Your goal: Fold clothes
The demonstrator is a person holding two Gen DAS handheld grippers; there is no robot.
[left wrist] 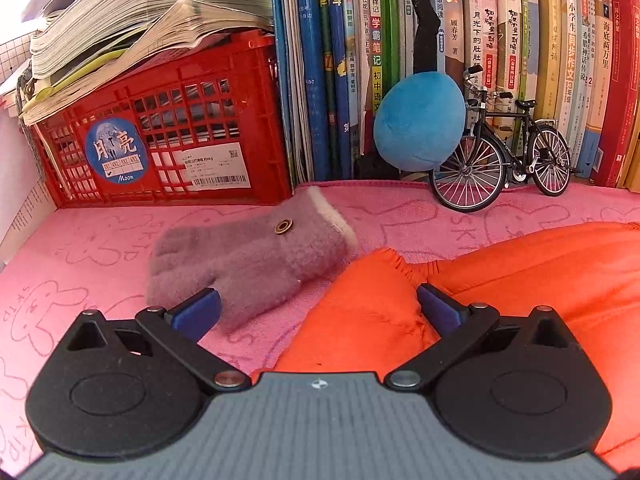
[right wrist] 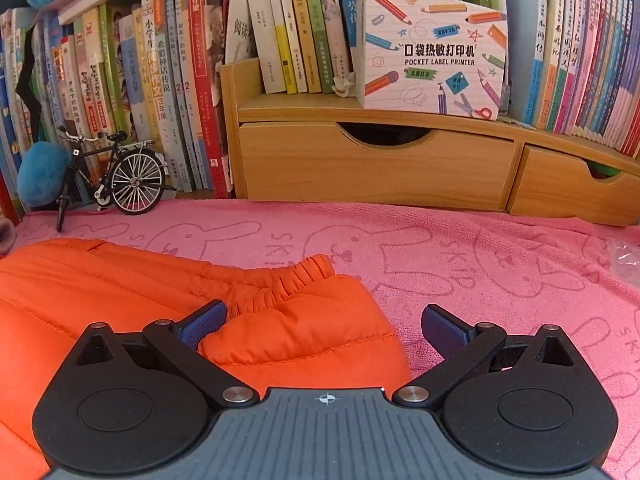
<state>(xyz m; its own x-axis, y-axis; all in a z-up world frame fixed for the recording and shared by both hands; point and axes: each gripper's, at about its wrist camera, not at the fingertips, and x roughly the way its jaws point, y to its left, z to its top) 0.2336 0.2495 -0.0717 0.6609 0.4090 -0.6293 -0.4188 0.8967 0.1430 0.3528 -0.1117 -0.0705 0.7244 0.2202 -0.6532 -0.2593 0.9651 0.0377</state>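
Closest to both lenses is the puffy orange quilted garment (right wrist: 120, 292) with its elastic cuffs, spread on the pink rabbit-print towel (right wrist: 460, 256) that covers the desk. From where I sit, my left gripper (left wrist: 318, 310) has its blue-padded jaws spread wide, straddling one cuffed end of that garment without pinching it. My right gripper (right wrist: 324, 326) is likewise gaping, with the other gathered cuff between its jaws and nothing clamped.

Taking the garment as my landmark, a fuzzy lilac knitted glove with a brass snap (left wrist: 248, 264) lies just beside its left cuff, and one pad of my left gripper sits right against the glove's edge. That worries me most: if I close now, I judge I may catch glove fluff along with the orange fabric and drag both into the fold.

Behind the garment, a small black model bicycle (left wrist: 504, 160) stands near a blue plush ball (left wrist: 420, 120), both at the foot of a row of books. A wide sweep of the sleeve could tip the bicycle over.

The filling looks slippery and springy, so a shallow pinch on a cuff may slide off mid-lift, and the towel beneath could ruck up if I drag rather than lift.
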